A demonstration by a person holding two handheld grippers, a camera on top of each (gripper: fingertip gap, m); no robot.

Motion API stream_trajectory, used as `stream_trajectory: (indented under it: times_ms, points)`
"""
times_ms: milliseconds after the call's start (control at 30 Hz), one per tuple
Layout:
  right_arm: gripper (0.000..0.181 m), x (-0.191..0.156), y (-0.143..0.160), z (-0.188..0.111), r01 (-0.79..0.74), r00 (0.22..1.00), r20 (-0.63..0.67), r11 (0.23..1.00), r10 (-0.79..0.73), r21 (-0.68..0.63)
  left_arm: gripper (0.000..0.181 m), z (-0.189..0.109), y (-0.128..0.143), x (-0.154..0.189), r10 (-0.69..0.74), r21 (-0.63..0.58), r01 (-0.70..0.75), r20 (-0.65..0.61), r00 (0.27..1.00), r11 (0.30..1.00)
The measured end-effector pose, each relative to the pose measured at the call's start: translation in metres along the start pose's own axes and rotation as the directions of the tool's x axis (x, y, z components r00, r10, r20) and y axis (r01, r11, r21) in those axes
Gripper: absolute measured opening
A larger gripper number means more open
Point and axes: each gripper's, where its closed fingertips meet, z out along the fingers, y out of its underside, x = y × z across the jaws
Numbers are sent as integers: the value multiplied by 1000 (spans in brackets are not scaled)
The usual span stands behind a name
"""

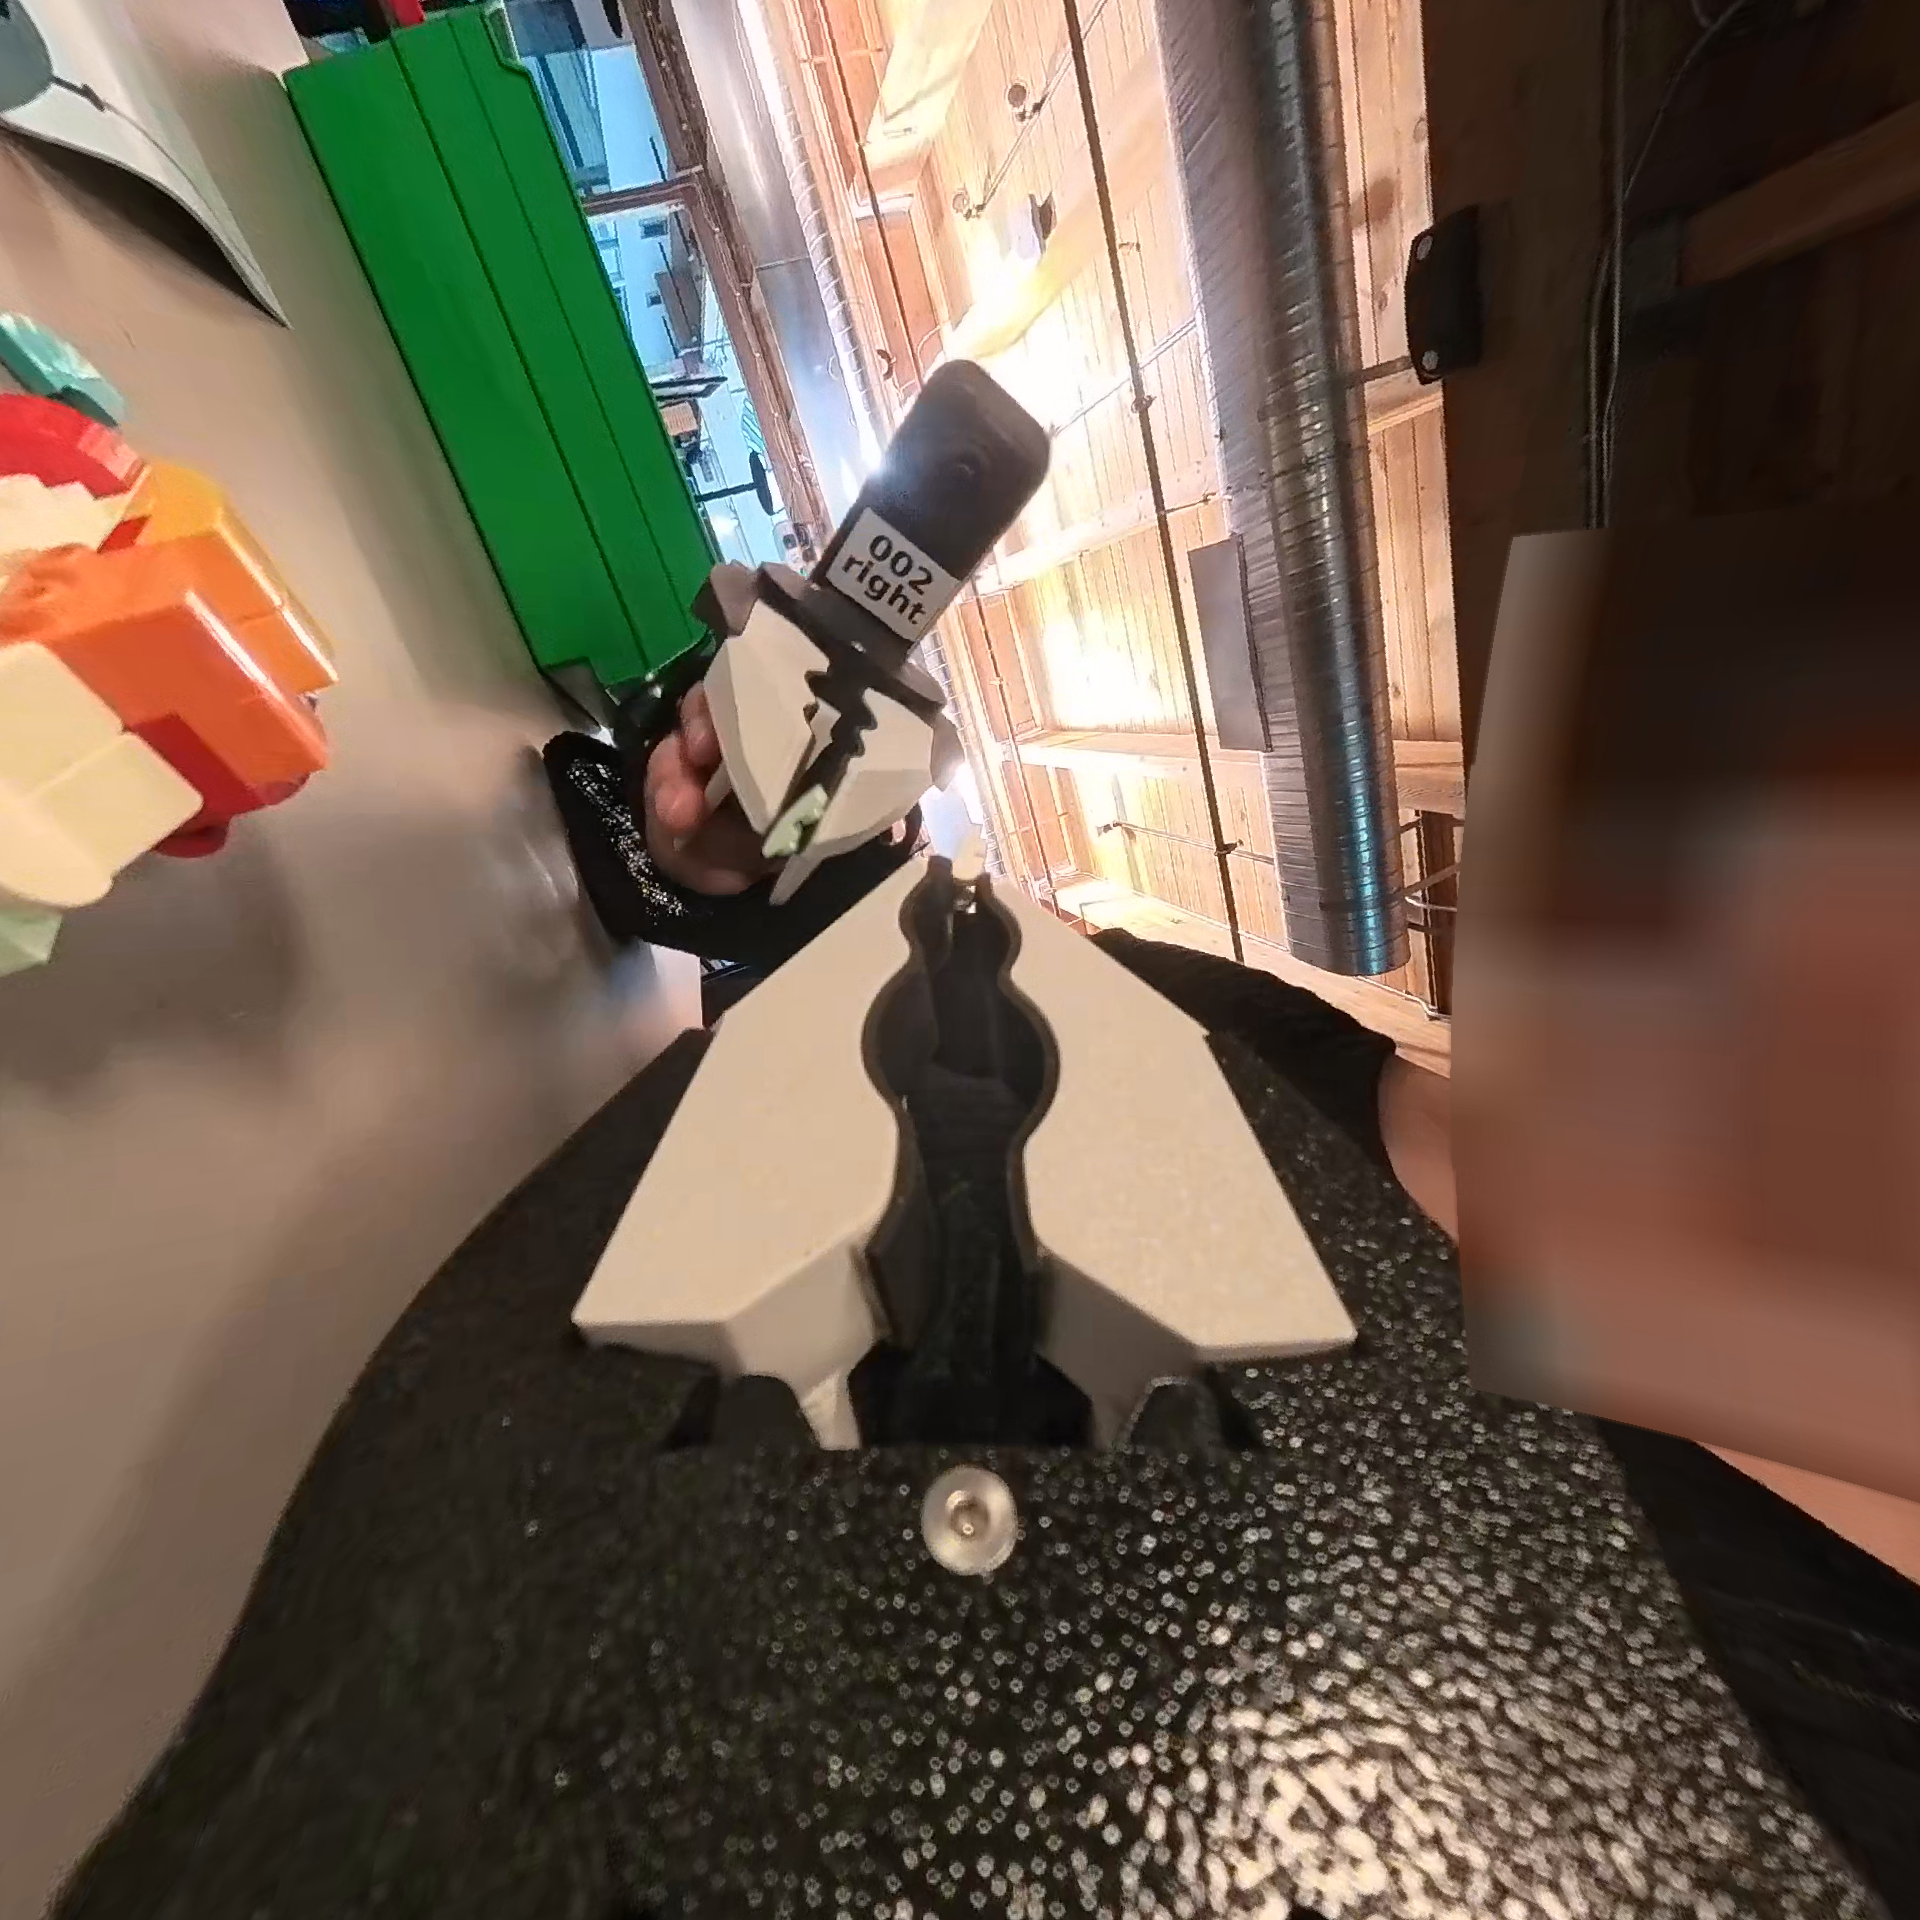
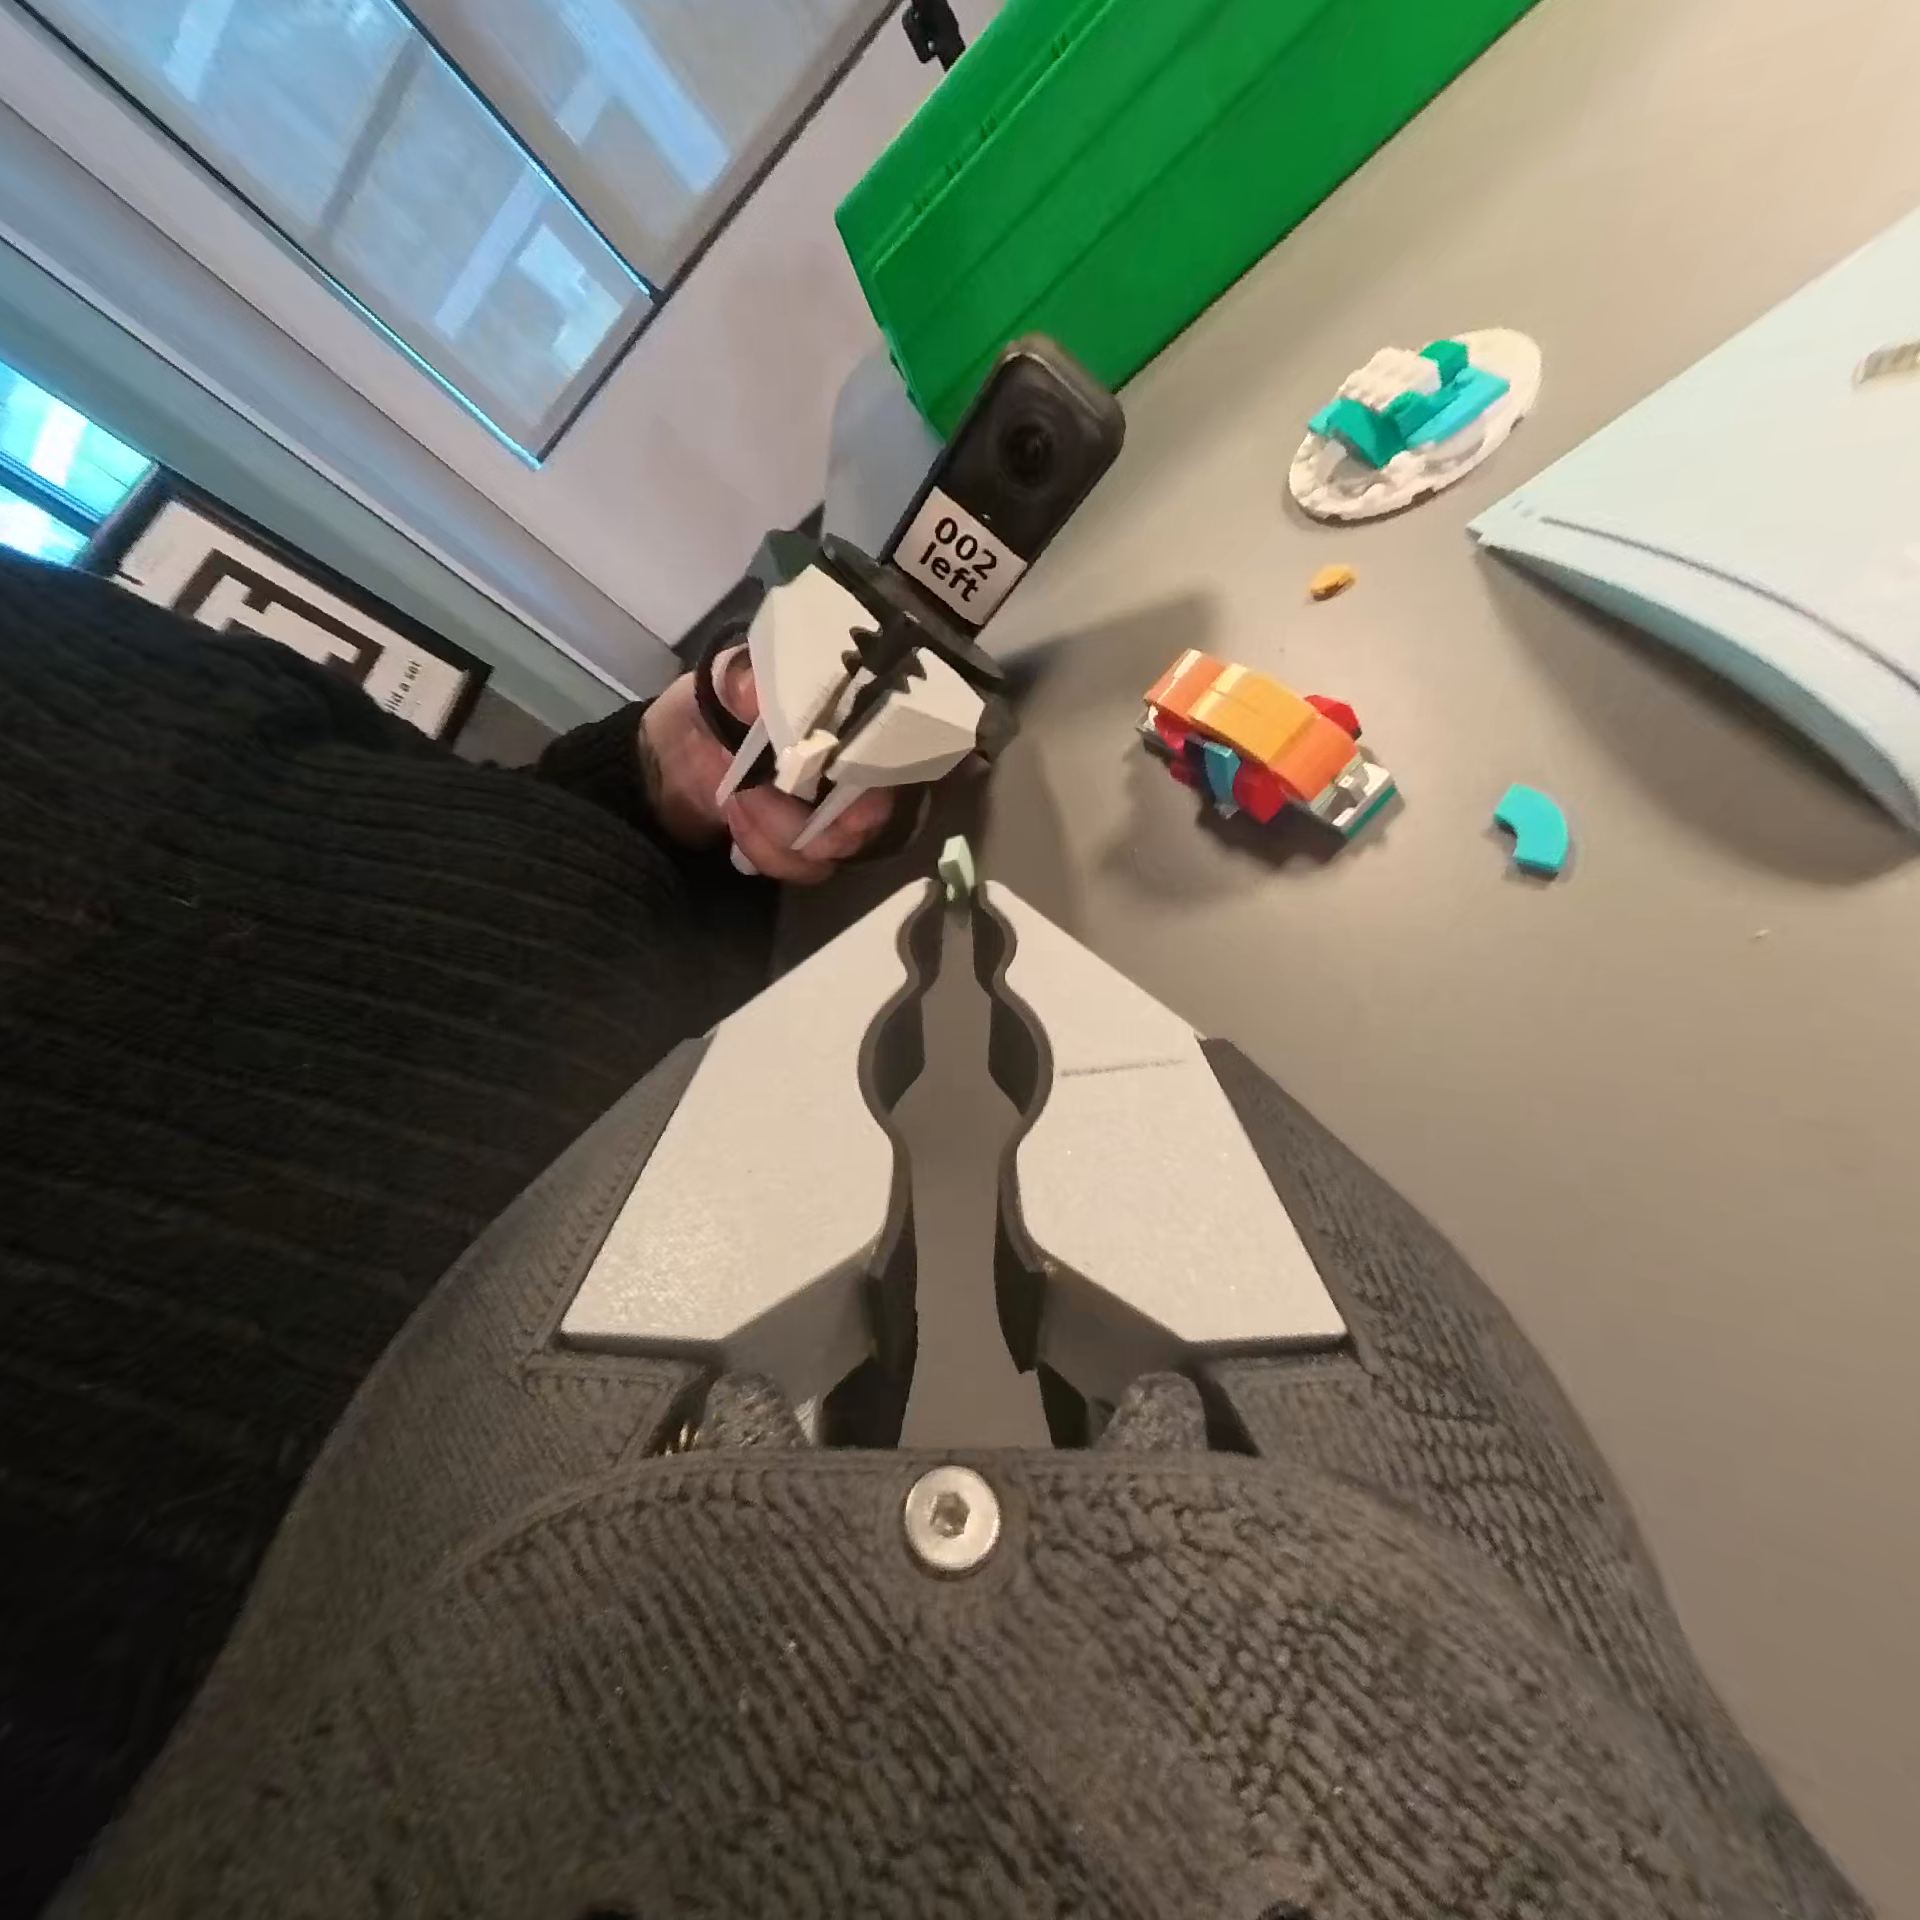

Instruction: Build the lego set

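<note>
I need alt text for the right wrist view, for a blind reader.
The right claw pinches a tiny pale green piece above a grey table. Beyond it are the left claw, an orange and red Lego model and a green box.

The left gripper (image 1: 961, 873) pinches a small pale piece (image 1: 968, 860) at its tips. Just beyond, the right gripper (image 1: 795, 831) grips a pale green piece (image 1: 792, 829), apparently not touching the other. At far left an orange, red and white lego model (image 1: 145, 665) rests on the grey tabletop (image 1: 343, 1039), near a green case (image 1: 499, 343).
</note>
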Motion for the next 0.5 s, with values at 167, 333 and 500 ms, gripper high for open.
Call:
stream_trajectory:
  times_ms: [167, 333, 500]
  points:
    - [3, -2, 1, 1, -26, 1000, 17, 1000, 26, -1, 1, -1, -1, 1, 8, 9, -8, 3, 1000, 1000]
    - [3, -4, -3, 0, -95, 994, 48, 995, 94, 23, 2, -1, -2, 0, 32, 12, -33, 20, 999, 999]
    - [3, -6, -3, 0, -118, 991, 68, 993, 116, 25, 2, 1, -2, 7, 145, 7, -146, 21, 989, 989]
